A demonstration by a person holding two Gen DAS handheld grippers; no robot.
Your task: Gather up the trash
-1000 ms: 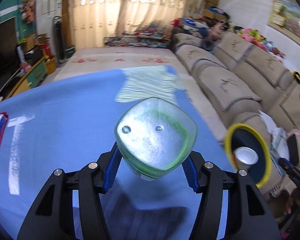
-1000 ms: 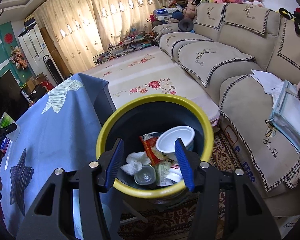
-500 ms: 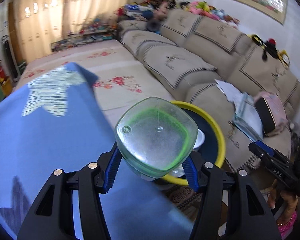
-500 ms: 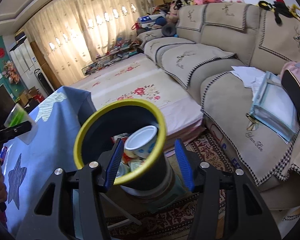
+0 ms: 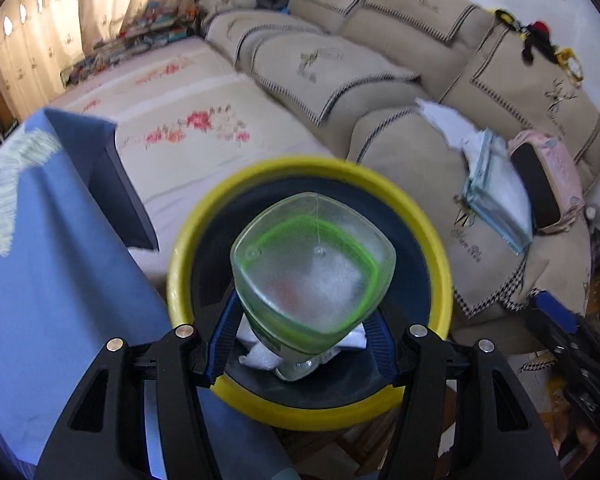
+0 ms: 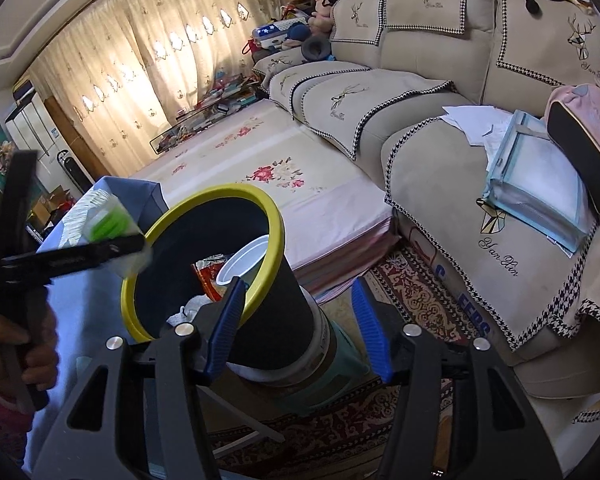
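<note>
My left gripper (image 5: 300, 320) holds a clear plastic bottle (image 5: 308, 272) with a green label, its base toward the camera, right over the mouth of the yellow-rimmed black bin (image 5: 308, 164). Its jaws are opening, with the bottle still between the blue pads. The right wrist view shows that bottle (image 6: 108, 216) at the bin's (image 6: 220, 192) left rim. A white cup (image 6: 240, 260), a red wrapper (image 6: 208, 276) and white tissue lie inside. My right gripper (image 6: 299, 292) hovers near the bin's side. Its jaws are opening with nothing gripped.
A table under a blue cloth (image 5: 40, 280) stands left of the bin. A beige sofa (image 5: 380, 80) runs along the right, with papers, a folder (image 5: 496, 184) and a pink bag (image 5: 548, 176) on it. A patterned rug (image 6: 412, 288) lies under the bin.
The left gripper carried the bottle from over the blue table to above the bin's mouth and tipped downward. The right gripper drew back from the bin, which now sits further left in its view.
</note>
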